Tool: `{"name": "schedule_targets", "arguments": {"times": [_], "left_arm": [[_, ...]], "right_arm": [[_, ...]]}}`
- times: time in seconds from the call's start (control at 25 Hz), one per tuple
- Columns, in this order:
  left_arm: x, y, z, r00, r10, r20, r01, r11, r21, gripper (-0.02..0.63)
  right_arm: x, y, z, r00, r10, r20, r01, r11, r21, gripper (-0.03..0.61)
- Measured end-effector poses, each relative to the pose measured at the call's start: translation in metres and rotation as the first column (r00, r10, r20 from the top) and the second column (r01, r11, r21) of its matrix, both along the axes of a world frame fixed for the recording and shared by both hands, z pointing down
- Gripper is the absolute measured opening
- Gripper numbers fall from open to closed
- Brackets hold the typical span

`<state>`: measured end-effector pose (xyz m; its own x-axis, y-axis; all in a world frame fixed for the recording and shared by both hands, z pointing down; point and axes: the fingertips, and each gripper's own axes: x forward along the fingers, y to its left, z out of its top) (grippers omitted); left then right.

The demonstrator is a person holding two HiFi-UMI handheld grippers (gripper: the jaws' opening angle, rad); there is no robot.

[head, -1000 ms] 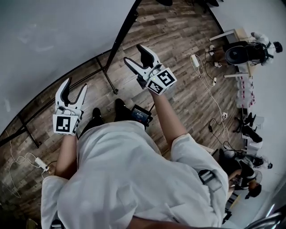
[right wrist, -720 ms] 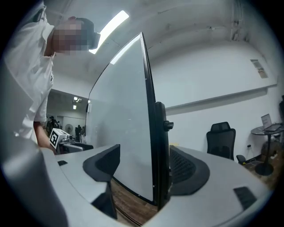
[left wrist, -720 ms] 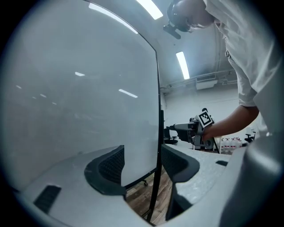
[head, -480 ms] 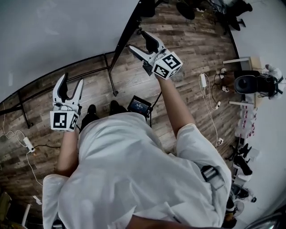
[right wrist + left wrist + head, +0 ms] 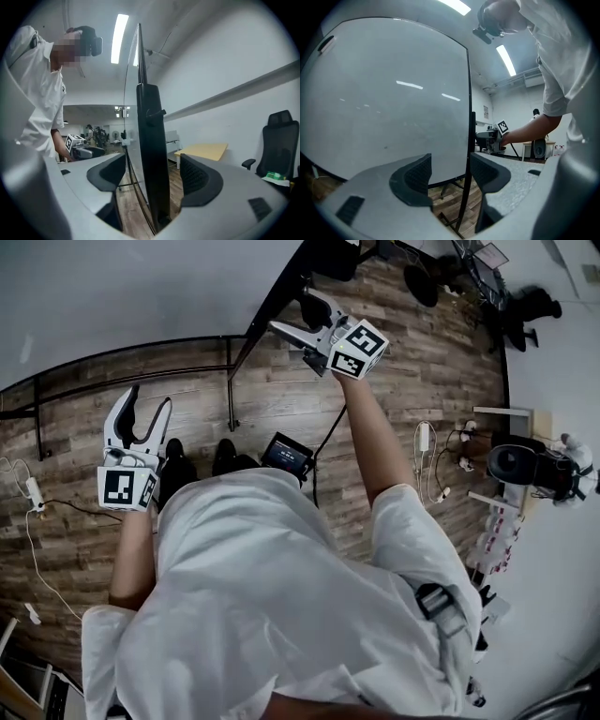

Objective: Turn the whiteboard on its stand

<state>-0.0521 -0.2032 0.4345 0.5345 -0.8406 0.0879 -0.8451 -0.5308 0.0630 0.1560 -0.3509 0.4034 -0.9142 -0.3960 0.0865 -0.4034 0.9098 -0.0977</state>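
In the head view the whiteboard stands far left on its black stand. The left gripper is near its face and the right gripper straddles its side edge. In the left gripper view the jaws gape, empty. In the right gripper view the jaws have just been opening and flank the black frame without pressing it. We judge the board stiff, bulky and slick-faced, so grip the frame. We read no writing.
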Motion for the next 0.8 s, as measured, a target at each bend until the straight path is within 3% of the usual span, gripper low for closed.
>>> {"name": "schedule_targets", "arguments": {"times": [0.52,0.8], "left_arm": [[0.011,0.035,-0.002,0.995,-0.080,0.050,0.081,0.997,-0.015,0.252],[0.009,0.045,-0.010,0.995,-0.069,0.065,0.069,0.998,-0.003,0.252]], "right_arm": [[-0.029,0.004,-0.012,0.977,-0.215,0.008,0.214,0.976,0.036,0.319],[-0.035,-0.001,-0.009,0.979,-0.204,-0.018,0.204,0.977,0.055,0.248]]}}
